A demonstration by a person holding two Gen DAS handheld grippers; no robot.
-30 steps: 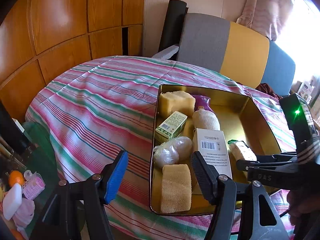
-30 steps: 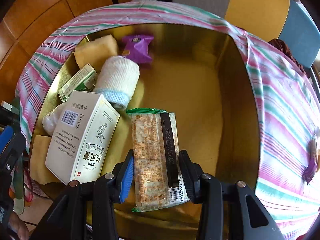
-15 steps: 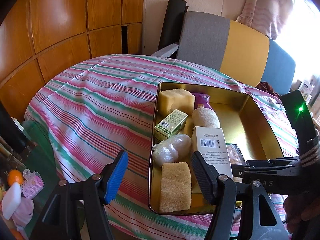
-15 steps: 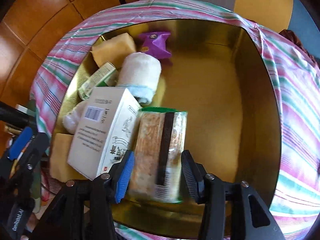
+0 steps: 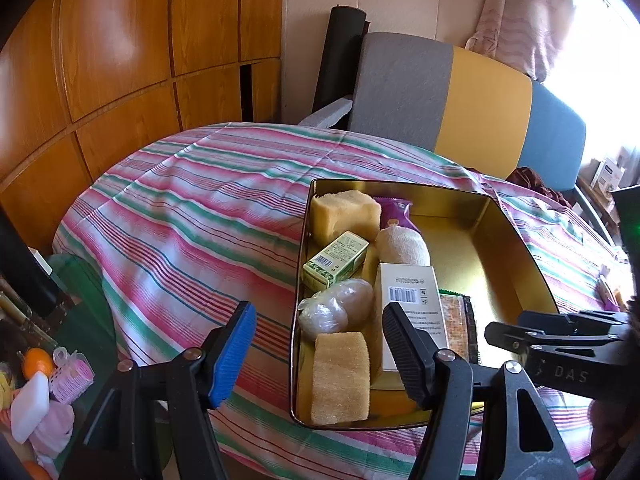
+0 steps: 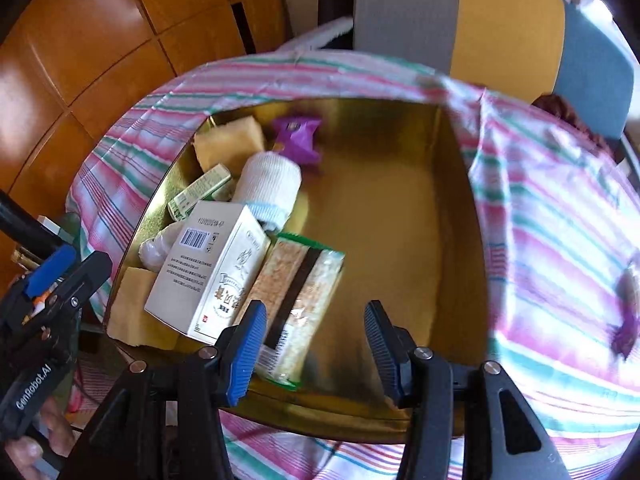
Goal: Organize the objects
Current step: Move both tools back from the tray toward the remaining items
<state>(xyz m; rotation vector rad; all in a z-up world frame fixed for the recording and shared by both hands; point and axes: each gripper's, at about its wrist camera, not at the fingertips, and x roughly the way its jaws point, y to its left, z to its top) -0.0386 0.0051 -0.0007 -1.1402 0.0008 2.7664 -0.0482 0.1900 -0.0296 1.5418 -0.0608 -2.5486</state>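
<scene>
A gold metal tray (image 5: 516,236) (image 6: 452,184) sits on the striped tablecloth. A clear cracker packet (image 6: 296,296) (image 5: 456,320) lies flat in it beside a white box (image 6: 212,272) (image 5: 412,308). My right gripper (image 6: 312,344) is open and empty just above the packet's near end. My left gripper (image 5: 320,352) is open and empty over the tray's near left edge. The tray also holds two yellow sponges (image 5: 340,376), a green box (image 5: 336,256), a rolled white towel (image 6: 272,184), a purple packet (image 6: 300,136) and a wrapped white lump (image 5: 336,312).
The striped tablecloth (image 5: 192,216) covers a round table. A grey, yellow and blue sofa back (image 5: 460,92) stands behind it, with wooden wall panels (image 5: 100,60) at left. A small purple item (image 6: 628,332) lies on the cloth right of the tray. Small items (image 5: 36,384) sit low at left.
My right gripper has opened and let go of the cracker packet, which now lies in the tray beside the white box. The right gripper has pulled back a little. The left gripper barely moved.
</scene>
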